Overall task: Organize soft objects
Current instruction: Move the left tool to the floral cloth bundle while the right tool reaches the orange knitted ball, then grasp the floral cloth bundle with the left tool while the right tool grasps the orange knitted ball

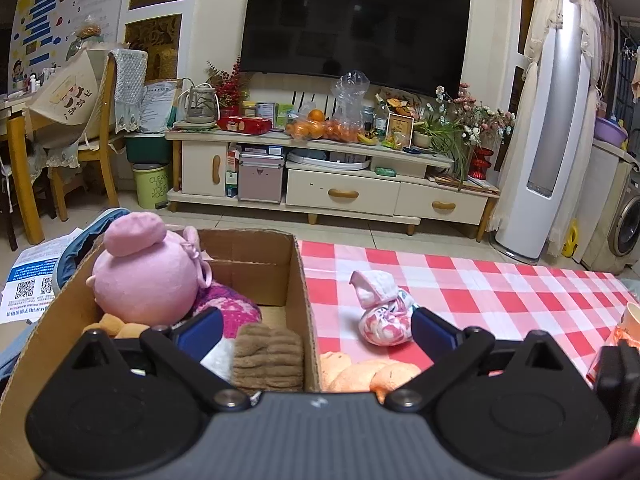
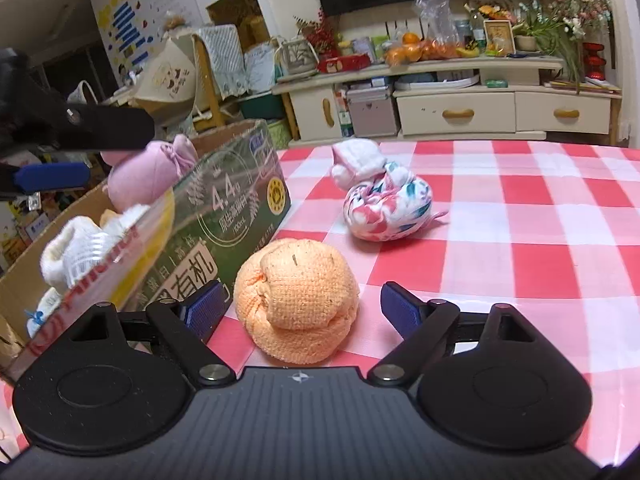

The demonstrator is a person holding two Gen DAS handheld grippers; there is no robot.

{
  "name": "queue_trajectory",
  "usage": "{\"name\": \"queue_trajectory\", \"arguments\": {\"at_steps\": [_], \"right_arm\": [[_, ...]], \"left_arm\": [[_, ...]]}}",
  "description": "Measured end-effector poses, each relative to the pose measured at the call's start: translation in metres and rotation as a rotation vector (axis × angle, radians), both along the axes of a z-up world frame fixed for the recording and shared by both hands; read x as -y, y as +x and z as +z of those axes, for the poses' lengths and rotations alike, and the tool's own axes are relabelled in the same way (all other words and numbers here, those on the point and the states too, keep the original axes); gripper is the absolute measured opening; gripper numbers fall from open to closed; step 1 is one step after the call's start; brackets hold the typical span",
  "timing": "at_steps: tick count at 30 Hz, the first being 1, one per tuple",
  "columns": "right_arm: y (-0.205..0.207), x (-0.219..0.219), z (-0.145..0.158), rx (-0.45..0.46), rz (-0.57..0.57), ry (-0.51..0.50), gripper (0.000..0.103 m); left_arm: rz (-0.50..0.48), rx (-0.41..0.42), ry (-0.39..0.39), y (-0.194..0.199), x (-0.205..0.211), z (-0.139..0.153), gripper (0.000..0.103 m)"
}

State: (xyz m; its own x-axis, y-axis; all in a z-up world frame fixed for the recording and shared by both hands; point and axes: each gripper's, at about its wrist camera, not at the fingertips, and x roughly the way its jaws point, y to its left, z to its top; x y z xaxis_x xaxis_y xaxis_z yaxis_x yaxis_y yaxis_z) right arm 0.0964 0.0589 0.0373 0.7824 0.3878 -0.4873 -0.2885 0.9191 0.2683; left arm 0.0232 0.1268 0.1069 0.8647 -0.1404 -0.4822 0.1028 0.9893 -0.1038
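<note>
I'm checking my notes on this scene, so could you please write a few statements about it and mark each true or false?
1. The orange towel lies inside the box. False: it sits on the table beside the box.
2. The right tongs are open around the orange towel. True.
3. The pink plush is in the box. True.
4. The floral bundle is gripped by the left tongs. False: they are open and empty.

Even indoor light, bowed fisheye edges, perhaps slight blur at left.
</note>
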Motion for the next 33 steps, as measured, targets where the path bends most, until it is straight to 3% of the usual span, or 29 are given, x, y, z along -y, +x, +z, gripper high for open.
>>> {"name": "queue_trajectory", "arguments": {"at_steps": [9, 13, 17, 23, 33], "right_arm": [[0.017, -0.013, -0.012, -0.022, 0.059, -0.026, 0.103], [0.016, -0.01, -0.014, -0.013, 0.059, -0.042, 0.09], [0.011, 0.0, -0.013, 0.001, 0.03, -0.066, 0.089], [0.003, 0.04, -0.014, 0.001, -0.06, -0.095, 0.088], [-0.009, 0.127, -0.019, -0.008, -0.305, -0.114, 0.089]], "left_arm": [[-0.007, -0.001, 0.017, 0.003, 0.011, -0.002, 0.101], [-0.009, -0.003, 0.024, 0.004, 0.016, -0.003, 0.101], [-0.015, -0.004, 0.029, 0.006, 0.025, -0.003, 0.101], [-0.036, 0.0, 0.036, 0.006, 0.041, -0.005, 0.102], [-0.072, -0.018, 0.085, 0.018, 0.085, -0.016, 0.102]]}}
